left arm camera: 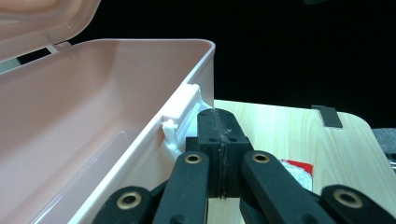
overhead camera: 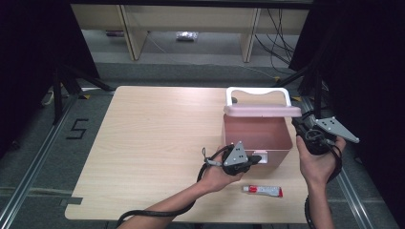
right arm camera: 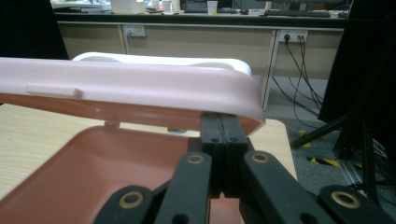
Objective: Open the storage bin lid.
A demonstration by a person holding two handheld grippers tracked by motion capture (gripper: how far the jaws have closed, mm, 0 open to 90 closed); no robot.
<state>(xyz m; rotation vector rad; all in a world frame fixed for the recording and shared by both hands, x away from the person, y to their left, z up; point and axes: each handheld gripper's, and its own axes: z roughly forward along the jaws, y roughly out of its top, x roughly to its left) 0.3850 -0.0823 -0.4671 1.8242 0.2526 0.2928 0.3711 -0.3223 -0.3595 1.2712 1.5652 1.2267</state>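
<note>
A pink box (overhead camera: 279, 143) with a white handle (overhead camera: 258, 90) stands at the table's right, its lid (overhead camera: 262, 110) raised partway. My left gripper (overhead camera: 254, 160) is shut and empty, its tips against the box's front wall beside the white latch (overhead camera: 261, 156). In the left gripper view the shut tips (left arm camera: 218, 117) sit just right of the latch (left arm camera: 180, 116), with the box's empty inside (left arm camera: 70, 121) to the left. My right gripper (overhead camera: 297, 122) is shut too, tips (right arm camera: 219, 122) tucked under the lid's rim (right arm camera: 140, 86) at the box's right side.
A red and white tube (overhead camera: 262, 191) lies on the wooden table (overhead camera: 153, 143) in front of the box, also seen as a red-white corner (left arm camera: 299, 169). Black stands and cables flank the table, and wooden desks stand behind.
</note>
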